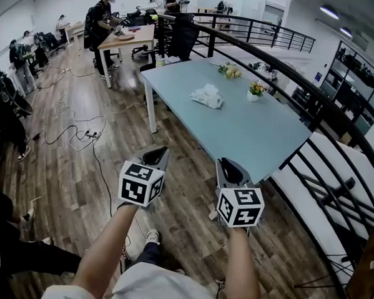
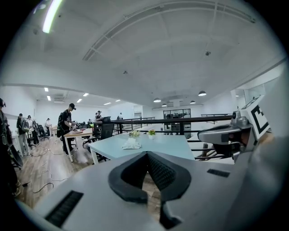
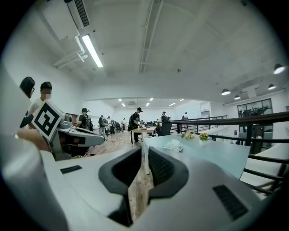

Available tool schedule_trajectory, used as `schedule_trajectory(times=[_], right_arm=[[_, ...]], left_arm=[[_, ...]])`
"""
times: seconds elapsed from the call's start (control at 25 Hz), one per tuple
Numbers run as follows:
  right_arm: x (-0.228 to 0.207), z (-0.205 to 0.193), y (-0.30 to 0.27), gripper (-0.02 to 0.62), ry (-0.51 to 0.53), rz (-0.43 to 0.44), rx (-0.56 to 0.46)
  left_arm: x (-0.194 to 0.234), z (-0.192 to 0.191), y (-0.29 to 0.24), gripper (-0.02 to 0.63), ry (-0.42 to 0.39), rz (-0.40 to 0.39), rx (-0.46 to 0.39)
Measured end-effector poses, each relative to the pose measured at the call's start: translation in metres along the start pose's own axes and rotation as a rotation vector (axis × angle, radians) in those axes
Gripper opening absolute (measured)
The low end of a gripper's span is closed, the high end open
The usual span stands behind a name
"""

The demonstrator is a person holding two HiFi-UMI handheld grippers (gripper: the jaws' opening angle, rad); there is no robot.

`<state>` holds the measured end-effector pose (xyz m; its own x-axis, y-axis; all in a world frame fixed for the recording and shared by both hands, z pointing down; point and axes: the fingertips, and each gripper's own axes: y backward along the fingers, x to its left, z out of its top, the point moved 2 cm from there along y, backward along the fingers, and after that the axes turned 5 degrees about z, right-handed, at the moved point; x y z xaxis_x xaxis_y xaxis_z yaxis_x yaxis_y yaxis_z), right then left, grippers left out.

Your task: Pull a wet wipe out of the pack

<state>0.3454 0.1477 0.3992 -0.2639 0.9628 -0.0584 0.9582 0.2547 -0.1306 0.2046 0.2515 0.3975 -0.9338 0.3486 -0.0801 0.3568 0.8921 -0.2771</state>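
Note:
The wet wipe pack [image 1: 207, 95] lies on the pale blue table [image 1: 262, 140] with a crumpled white wipe sticking up from it. It shows small and far off in the left gripper view [image 2: 131, 144] and the right gripper view [image 3: 173, 145]. Both grippers hover over the wooden floor, well short of the table's near corner. My left gripper [image 1: 162, 151] [image 2: 146, 154] is shut, tips touching, with nothing in it. My right gripper [image 1: 222, 161] [image 3: 144, 151] holds nothing, and a narrow slit shows between its pads.
Yellow flowers [image 1: 229, 70] and a small flower pot [image 1: 255, 91] stand at the table's far side. A black railing [image 1: 315, 96] runs along the right. Cables and a power strip [image 1: 81, 133] lie on the floor at left. People work at a wooden table [image 1: 127, 37] behind.

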Motion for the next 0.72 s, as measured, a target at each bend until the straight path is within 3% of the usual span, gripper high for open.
schedule_trajectory(times=[0.44, 0.72], right_arm=[[-0.018, 0.007, -0.069, 0.078, 0.004, -0.002, 0.029], [-0.030, 0.019, -0.118, 0.113, -0.014, -0.049, 0.038]], left_arm=[[0.044, 0.014, -0.063, -0.008, -0.003, -0.025, 0.000], [0.083, 0.027, -0.105, -0.008, -0.008, -0.056, 0.015]])
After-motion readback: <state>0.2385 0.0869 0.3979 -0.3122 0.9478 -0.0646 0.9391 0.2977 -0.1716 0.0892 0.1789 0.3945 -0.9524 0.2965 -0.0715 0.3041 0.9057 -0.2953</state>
